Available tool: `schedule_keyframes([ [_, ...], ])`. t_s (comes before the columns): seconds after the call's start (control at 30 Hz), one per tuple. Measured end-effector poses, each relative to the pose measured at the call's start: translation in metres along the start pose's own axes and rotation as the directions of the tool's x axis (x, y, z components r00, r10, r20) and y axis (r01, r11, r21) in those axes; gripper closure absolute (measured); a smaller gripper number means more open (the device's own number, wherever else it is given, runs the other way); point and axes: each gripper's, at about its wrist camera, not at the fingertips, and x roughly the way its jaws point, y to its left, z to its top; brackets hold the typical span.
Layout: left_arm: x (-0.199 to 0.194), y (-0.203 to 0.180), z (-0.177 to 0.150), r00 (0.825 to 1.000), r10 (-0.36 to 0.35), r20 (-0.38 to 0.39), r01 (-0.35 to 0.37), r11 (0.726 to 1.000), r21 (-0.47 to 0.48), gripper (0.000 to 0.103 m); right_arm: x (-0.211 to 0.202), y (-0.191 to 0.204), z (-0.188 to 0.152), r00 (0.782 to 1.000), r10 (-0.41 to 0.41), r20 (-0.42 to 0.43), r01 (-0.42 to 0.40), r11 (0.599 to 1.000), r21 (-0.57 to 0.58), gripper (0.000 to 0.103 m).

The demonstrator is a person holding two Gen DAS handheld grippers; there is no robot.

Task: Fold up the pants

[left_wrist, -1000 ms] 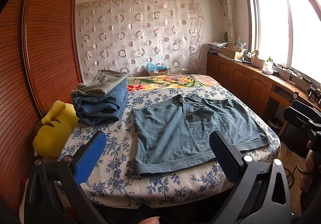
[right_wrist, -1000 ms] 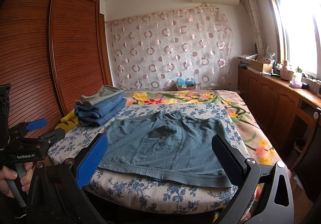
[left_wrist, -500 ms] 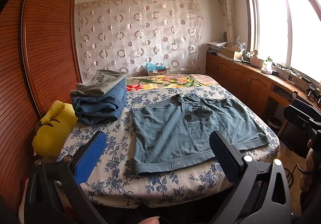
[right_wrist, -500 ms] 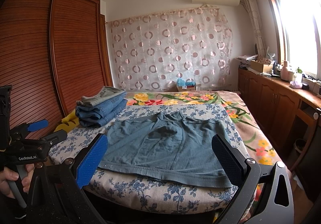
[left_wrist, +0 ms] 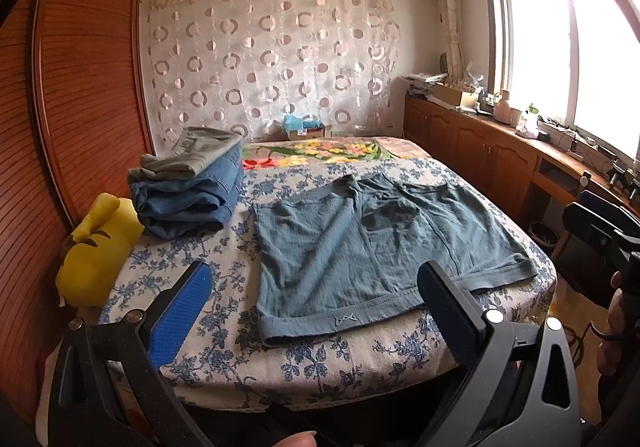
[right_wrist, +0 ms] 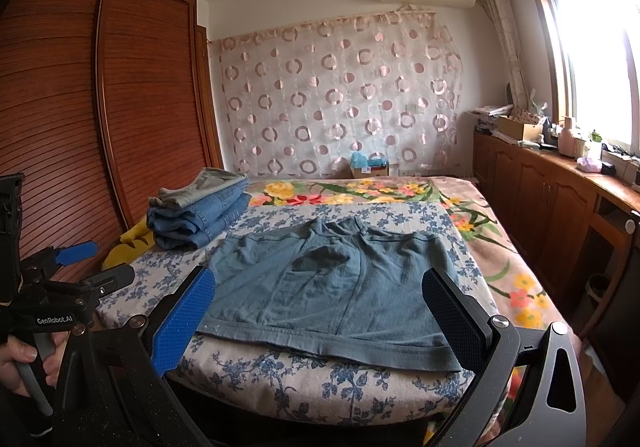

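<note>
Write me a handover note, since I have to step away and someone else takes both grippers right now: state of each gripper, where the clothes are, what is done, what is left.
Left gripper: open, empty, held short of the near edge of the bed.
Right gripper: open, empty, likewise short of the near edge.
Blue-grey shorts: spread flat on the floral sheet, unfolded, one band edge facing the grippers.
Folded stack: jeans with a grey-green pair on top, at the far left, next to a yellow plush toy.
Done: the stack appears finished.
Left: grasp the shorts, fold them, probably add them to the stack.
</note>
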Motion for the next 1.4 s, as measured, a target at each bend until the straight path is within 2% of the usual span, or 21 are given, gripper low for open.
schedule_keyframes([
  [0.57, 0.036, 0.011, -0.011, 0.993, -0.070, -0.097, 0.071, 0.997, 0.010, 0.000, 0.012, -0.019, -0.002, 0.999, 0.016, -0.033, -0.016, 1.000, -0.001, 0.002],
  [0.7, 0.048, 0.007, -0.007, 0.988, -0.114, -0.106, 0.118, 0.993, 0.030, 0.000, 0.016, -0.025, 0.000, 1.000, -0.003, -0.030, 0.003, 1.000, 0.010, 0.003],
  [1.0, 0.093, 0.006, 0.000, 0.978, -0.148, -0.144, 0.160, 0.984, 0.077, 0.000, 0.042, -0.033, 0.013, 0.996, -0.063, -0.067, 0.061, 0.998, -0.020, 0.006],
  [1.27, 0.124, 0.007, 0.014, 0.967, -0.179, -0.179, 0.197, 0.977, 0.084, 0.000, 0.071, -0.042, 0.031, 0.990, -0.070, -0.123, 0.067, 0.997, -0.029, 0.024],
  [1.4, 0.140, 0.005, 0.025, 0.963, -0.190, -0.192, 0.210, 0.973, 0.091, 0.000, 0.091, -0.055, 0.039, 0.983, -0.066, -0.174, 0.066, 0.998, -0.009, 0.038],
])
